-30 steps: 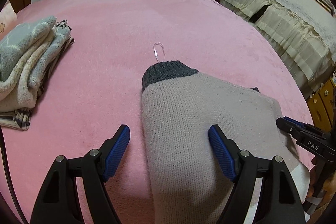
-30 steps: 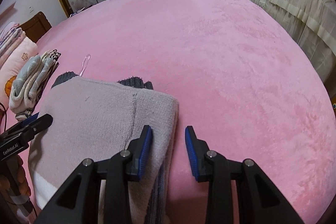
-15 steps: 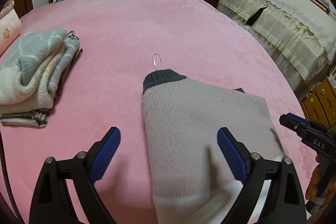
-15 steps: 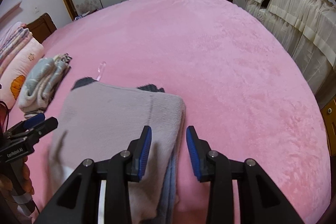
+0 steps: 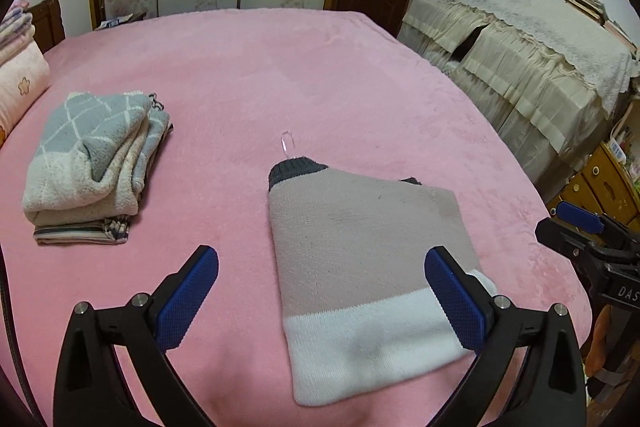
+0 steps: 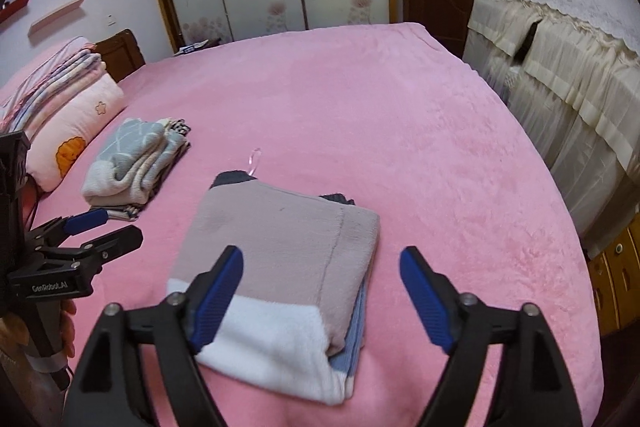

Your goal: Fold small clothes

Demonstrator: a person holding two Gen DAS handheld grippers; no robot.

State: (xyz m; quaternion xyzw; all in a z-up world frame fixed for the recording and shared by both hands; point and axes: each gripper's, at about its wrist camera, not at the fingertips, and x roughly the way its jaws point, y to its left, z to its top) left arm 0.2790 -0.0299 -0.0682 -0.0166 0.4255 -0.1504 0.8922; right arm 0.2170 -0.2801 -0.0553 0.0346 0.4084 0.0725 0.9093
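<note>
A folded knit sweater (image 5: pixel 360 251), beige with a white band and dark grey cuffs, lies flat on the pink bed (image 5: pixel 280 75). It also shows in the right wrist view (image 6: pixel 280 259), with blue layers at its right edge. My left gripper (image 5: pixel 320 303) is open and empty, raised above the sweater's near left part. My right gripper (image 6: pixel 322 291) is open and empty, raised above the sweater's near right edge. Each gripper shows in the other's view, the right gripper (image 5: pixel 580 227) at the right and the left gripper (image 6: pixel 92 227) at the left.
A stack of folded clothes (image 5: pixel 92 163) lies on the bed to the left, also seen in the right wrist view (image 6: pixel 136 163). A clear hanger hook (image 5: pixel 287 143) lies beyond the sweater. Pillows (image 6: pixel 76 123) sit far left. A cloth-covered cabinet (image 5: pixel 520 67) stands right of the bed.
Both grippers have pulled back and up from the sweater. The right gripper, narrow before, has opened wide. The sweater's white band has come into view.
</note>
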